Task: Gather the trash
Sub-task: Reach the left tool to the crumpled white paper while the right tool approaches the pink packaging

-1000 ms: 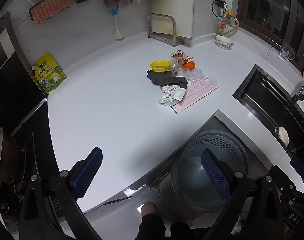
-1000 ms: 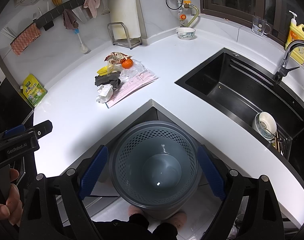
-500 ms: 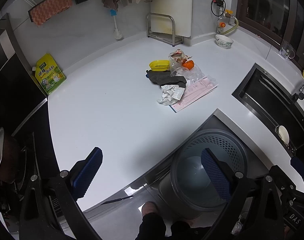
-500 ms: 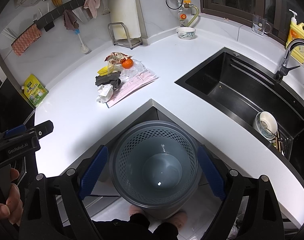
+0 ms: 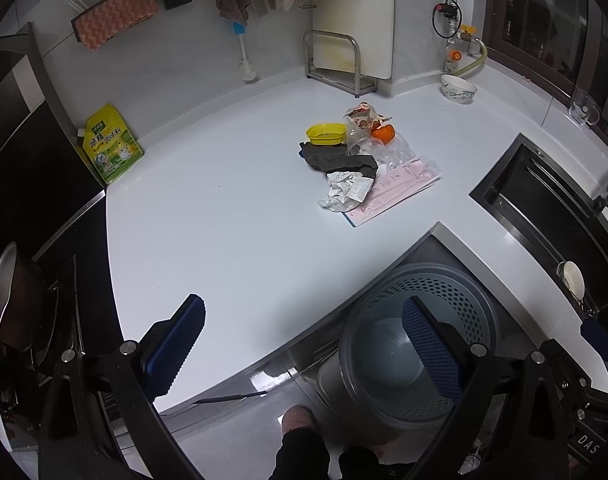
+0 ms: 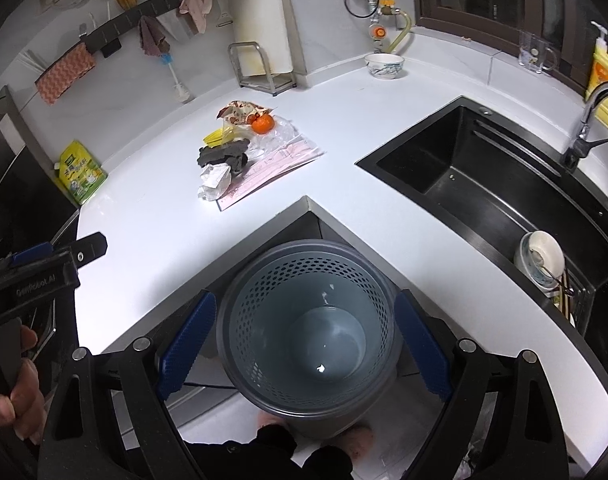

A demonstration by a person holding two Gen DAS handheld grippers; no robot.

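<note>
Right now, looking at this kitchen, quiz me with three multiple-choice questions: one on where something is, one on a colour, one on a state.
1. Where is the grey perforated plastic bin?
A. in the black sink
B. on the floor in the notch of the white countertop
C. beside the bowl

2. What colour is the small round fruit in the trash pile?
A. orange
B. green
C. purple

3. How are the left tongs?
A. shut on paper
B. shut and empty
C. open and empty

Answers: 1 B, the counter edge wraps around it; 2 A, it is bright orange; 3 C, the blue pads stand wide apart with nothing between.
</note>
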